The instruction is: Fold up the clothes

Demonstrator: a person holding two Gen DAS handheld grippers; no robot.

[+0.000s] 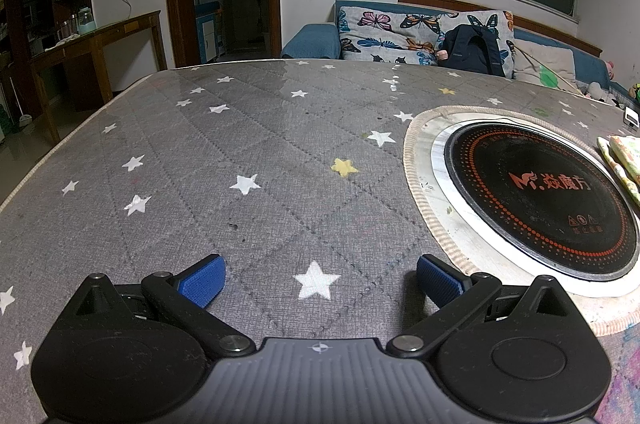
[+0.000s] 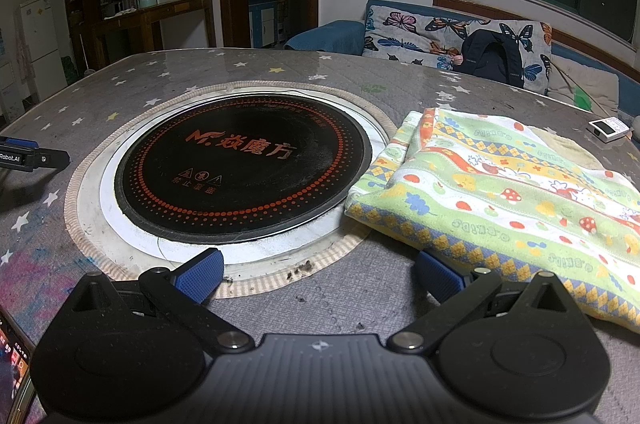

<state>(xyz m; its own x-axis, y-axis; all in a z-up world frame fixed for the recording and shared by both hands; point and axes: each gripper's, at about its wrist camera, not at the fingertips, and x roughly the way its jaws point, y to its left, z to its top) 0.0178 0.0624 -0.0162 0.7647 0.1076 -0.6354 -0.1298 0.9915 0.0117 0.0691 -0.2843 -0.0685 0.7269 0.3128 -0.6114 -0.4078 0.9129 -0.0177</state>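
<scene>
A folded children's cloth [image 2: 504, 196], green and yellow with mushrooms and strawberries, lies on the grey star-print table cover [image 2: 360, 296] to the right of the round black cooktop [image 2: 244, 164]. My right gripper [image 2: 320, 274] is open just in front of the cloth's near left corner, nothing between its blue pads [image 2: 202, 274]. My left gripper [image 1: 318, 278] is open over the bare table cover [image 1: 240, 144], left of the cooktop [image 1: 536, 200]. Only the cloth's edge [image 1: 624, 160] shows at the far right of the left wrist view. The left gripper's tip [image 2: 28, 156] also appears at the left edge of the right wrist view.
A small white device [image 2: 608, 130] lies on the table behind the cloth. A phone [image 2: 12, 372] sits at the near left corner. Behind the table stands a blue sofa [image 1: 312, 40] with a butterfly cushion [image 1: 400, 32] and a black backpack [image 1: 474, 50]. A wooden desk [image 1: 100, 40] stands at the left.
</scene>
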